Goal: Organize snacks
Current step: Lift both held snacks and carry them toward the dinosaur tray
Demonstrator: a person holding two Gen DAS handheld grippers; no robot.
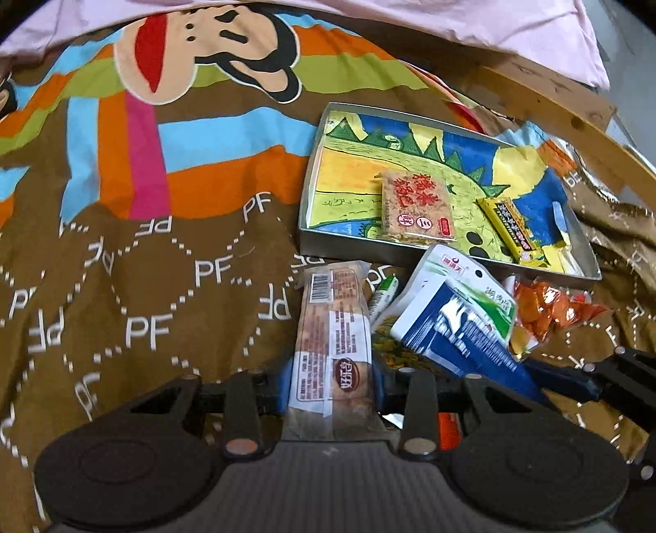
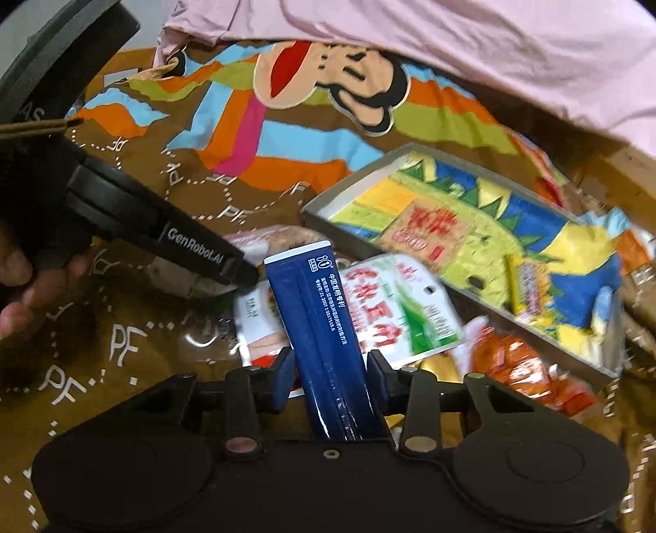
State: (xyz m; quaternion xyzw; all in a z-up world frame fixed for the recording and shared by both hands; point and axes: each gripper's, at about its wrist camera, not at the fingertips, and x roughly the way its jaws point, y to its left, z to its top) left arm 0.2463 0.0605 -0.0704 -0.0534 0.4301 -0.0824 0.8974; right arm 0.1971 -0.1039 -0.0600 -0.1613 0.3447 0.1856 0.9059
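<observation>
My left gripper [image 1: 333,383] is shut on a long brown biscuit packet [image 1: 333,328] with a barcode. My right gripper [image 2: 331,375] is shut on a dark blue and white carton [image 2: 324,336], also in the left wrist view [image 1: 455,324]. A shallow metal tray [image 1: 304,205] with a dinosaur drawing inside holds a square rice-cracker pack [image 1: 416,205] and a yellow bar [image 1: 514,231]. The tray shows in the right wrist view [image 2: 352,186] too. A green-white pouch [image 2: 406,307] and an orange snack bag [image 1: 545,307] lie in front of the tray.
Everything lies on a brown patterned bedsheet [image 1: 143,287] with a cartoon face. A pink cloth [image 1: 410,16] covers the far side. A wooden frame [image 1: 574,115] curves at the right. The left gripper's body and my hand [image 2: 123,213] reach in at the right wrist view's left.
</observation>
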